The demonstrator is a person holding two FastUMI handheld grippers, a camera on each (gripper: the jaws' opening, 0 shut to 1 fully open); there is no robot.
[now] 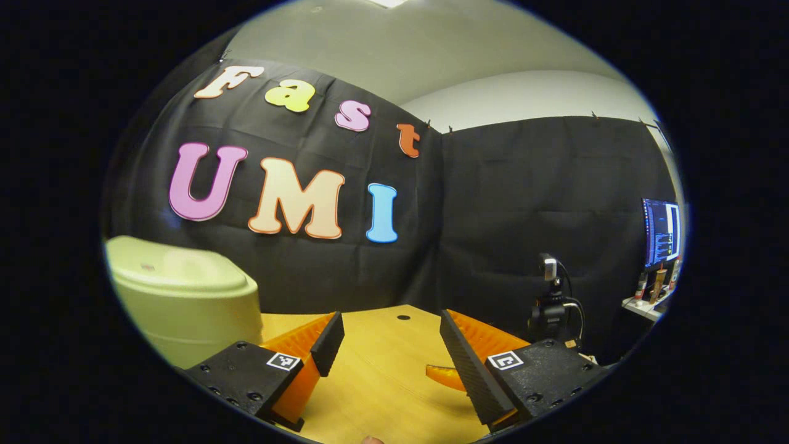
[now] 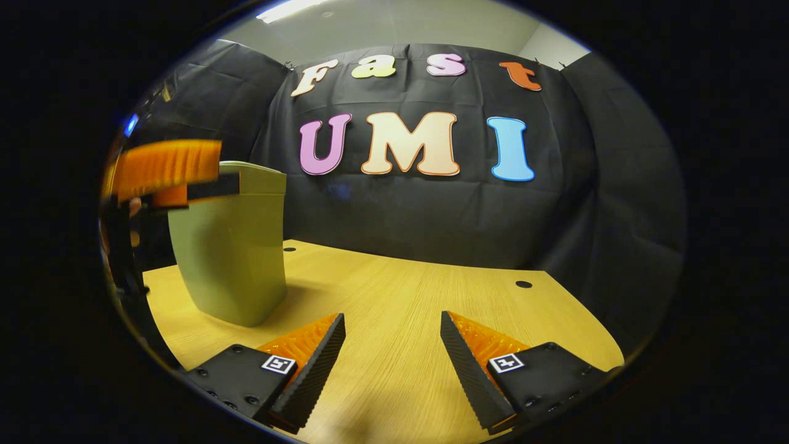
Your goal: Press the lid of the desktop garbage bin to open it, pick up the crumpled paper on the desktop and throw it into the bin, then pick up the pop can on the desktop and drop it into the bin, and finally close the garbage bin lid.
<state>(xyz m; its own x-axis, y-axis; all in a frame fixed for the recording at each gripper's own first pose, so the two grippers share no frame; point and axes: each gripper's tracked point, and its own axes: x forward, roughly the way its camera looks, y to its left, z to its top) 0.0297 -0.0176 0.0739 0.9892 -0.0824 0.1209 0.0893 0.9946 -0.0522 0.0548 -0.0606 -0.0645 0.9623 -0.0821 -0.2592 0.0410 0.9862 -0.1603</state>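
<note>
Far left on the table: bin (image 2: 231,246), lid (image 1: 179,271) down.
Left gripper (image 1: 389,351): spread wide, holding nothing, bin just left of it.
Right gripper (image 2: 392,357): spread wide, holding nothing, bin farther off to its left.

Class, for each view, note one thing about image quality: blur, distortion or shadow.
Left gripper view: the bin at the picture's edge looks soft and bulged by the fisheye lens, and the booth wall's top edge curves. Right gripper view: the left gripper near the bin is smeared by blur; the bin casts a soft shadow on the table.
</note>
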